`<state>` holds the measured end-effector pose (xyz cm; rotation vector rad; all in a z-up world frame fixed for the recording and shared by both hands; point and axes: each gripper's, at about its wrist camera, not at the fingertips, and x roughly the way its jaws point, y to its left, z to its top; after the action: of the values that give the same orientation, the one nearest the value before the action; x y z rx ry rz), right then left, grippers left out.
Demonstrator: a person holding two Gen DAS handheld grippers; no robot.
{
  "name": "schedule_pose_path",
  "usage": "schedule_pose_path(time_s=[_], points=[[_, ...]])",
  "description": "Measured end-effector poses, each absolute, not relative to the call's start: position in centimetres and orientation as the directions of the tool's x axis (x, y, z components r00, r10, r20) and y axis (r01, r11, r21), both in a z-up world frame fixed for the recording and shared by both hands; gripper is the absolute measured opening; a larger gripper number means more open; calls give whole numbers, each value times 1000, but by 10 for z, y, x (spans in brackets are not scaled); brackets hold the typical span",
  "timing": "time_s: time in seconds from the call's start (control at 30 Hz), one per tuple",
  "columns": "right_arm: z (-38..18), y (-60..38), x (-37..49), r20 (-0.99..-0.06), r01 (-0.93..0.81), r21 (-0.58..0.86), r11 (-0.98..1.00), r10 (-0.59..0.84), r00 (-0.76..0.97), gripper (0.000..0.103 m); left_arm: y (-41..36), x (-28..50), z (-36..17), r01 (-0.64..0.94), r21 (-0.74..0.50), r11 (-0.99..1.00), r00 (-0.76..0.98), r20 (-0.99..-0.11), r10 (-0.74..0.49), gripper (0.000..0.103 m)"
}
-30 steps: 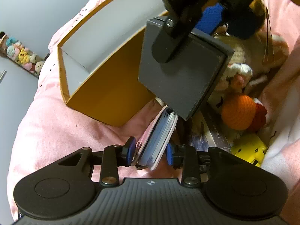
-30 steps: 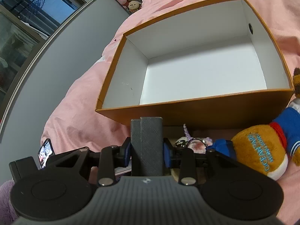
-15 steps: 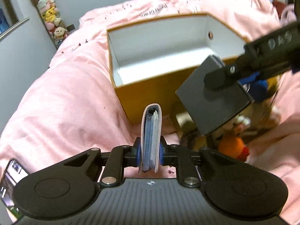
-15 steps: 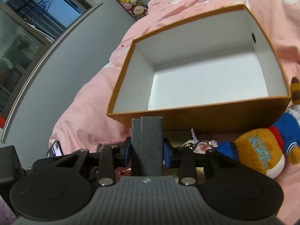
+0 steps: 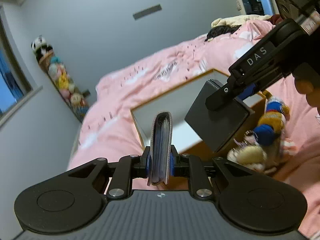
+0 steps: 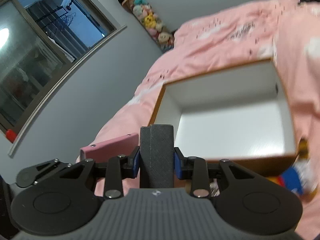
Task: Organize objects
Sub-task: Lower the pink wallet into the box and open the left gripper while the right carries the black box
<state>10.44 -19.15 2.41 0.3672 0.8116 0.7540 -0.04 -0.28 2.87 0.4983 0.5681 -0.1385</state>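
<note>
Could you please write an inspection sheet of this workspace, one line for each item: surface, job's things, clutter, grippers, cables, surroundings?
Surface: pink bedspread with white cloud prints, rumpled.
Job's things: open orange box with white inside, nothing seen in it; pink card holder and dark grey case, both held in the air.
Clutter: plush toys and a key ring lie on the bed beside the box.
Grippers: left gripper shut on the card holder; right gripper shut on the grey case.
Cables: nothing seen.
Surroundings: grey wall, window, hanging row of small plush toys.
</note>
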Motion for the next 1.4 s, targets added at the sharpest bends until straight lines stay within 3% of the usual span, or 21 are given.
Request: schedule_pose_path(time_s=[0.17,0.47,0.63,0.8,1.1,1.33,1.37,1.4], points=[[32,-193,127,-521,-436,529,728,684,510,36,-9,31,24,302,483,822,841,-542,10,20],[-3,-187,192,-644,-295,521,801,595,480,36,-40,103,-21,481,619,620,791,-611,-4,20],[-27,-179,214,-702,-258,507,823,567,431,36,-41,136,-47,630,536,563,667,-745,-37,20],[-41,-174,227,-720,-248,516,820,572,392,36,-39,159,-67,673,566,476,644,-765,1,20],[-58,-175,239,-750,-211,512,833,553,364,36,-26,183,-78,750,480,455,540,-842,-1,21],[-66,-173,241,-769,-202,496,844,535,348,36,-7,194,-67,731,355,583,454,-891,-27,27],[-66,-172,241,-771,-206,493,845,534,348,36,-5,193,-63,728,337,597,446,-894,-38,29],[-66,-171,241,-772,-208,490,846,533,346,36,-3,191,-60,729,324,603,438,-898,-48,40]])
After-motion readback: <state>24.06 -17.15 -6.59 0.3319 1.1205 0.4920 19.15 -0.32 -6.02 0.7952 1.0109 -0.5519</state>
